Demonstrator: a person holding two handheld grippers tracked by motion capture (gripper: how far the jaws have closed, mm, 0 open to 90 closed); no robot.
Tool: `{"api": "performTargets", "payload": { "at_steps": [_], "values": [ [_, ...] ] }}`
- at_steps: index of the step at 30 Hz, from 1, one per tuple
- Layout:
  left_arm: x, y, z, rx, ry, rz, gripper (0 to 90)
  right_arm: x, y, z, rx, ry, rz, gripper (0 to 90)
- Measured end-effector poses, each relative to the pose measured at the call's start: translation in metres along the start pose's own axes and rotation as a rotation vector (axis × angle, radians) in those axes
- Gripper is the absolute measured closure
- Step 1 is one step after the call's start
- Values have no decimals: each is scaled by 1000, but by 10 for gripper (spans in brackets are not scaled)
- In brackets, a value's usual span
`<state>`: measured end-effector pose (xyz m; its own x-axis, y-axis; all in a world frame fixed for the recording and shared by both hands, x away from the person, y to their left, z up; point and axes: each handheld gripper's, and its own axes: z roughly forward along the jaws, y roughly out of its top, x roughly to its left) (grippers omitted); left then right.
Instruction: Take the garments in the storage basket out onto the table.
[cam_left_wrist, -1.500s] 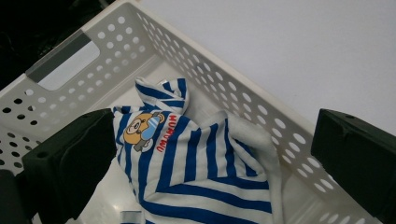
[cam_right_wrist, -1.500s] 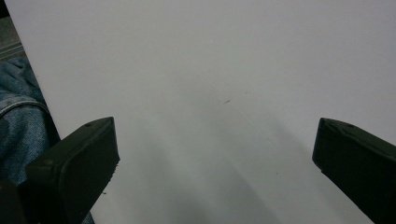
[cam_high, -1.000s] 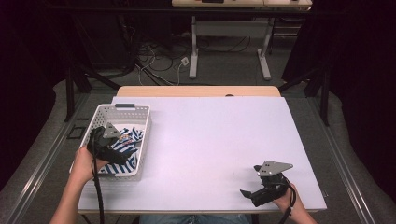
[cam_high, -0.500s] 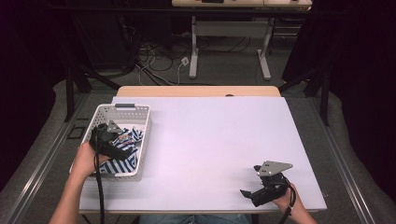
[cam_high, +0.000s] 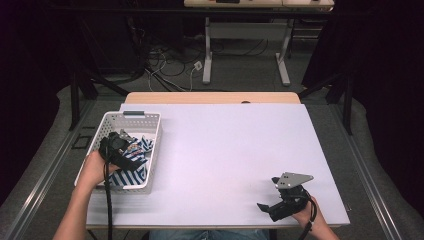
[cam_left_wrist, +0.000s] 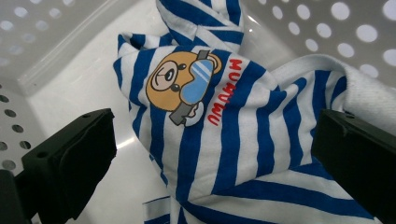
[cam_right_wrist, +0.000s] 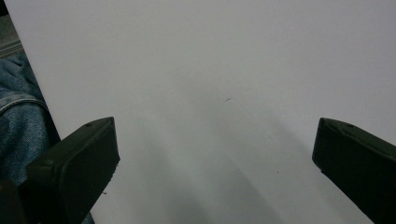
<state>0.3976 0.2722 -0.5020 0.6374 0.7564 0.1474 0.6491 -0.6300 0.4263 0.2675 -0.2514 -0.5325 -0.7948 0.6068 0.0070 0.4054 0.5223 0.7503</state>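
white table (cam_high: 225, 150) – left gripper (cam_high: 121, 148) now lower over striped cloth (cam_left_wrist: 224, 135)

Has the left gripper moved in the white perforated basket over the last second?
Yes. The left gripper has slid toward the near end of the white perforated basket, lower over the blue-and-white striped cloth.

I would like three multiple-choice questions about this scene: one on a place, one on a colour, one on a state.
1. Where does the striped garment lie?
A. in the white basket
B. on the bare table
C. on the floor

2. What colours are its stripes?
A. red and black
B. blue and white
C. green and yellow

3. How do the jaws of the left gripper stand?
A. shut on the garment
B. shut on nothing
C. open, one on each side of the garment

Answers: 1 A, perforated basket walls surround it; 2 B, the left gripper view shows it; 3 C, wide gap between the jaws.
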Motion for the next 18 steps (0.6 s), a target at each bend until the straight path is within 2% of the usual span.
{"api": "performTargets", "payload": {
  "at_steps": [12, 18],
  "values": [
    [1, 4, 15, 115, -39, 25, 3, 0, 0, 0, -5, -1, -2, 2],
    [-1, 5, 19, 144, -43, 33, 16, 0, 0, 0, -1, -2, -2, 2]
  ]
}}
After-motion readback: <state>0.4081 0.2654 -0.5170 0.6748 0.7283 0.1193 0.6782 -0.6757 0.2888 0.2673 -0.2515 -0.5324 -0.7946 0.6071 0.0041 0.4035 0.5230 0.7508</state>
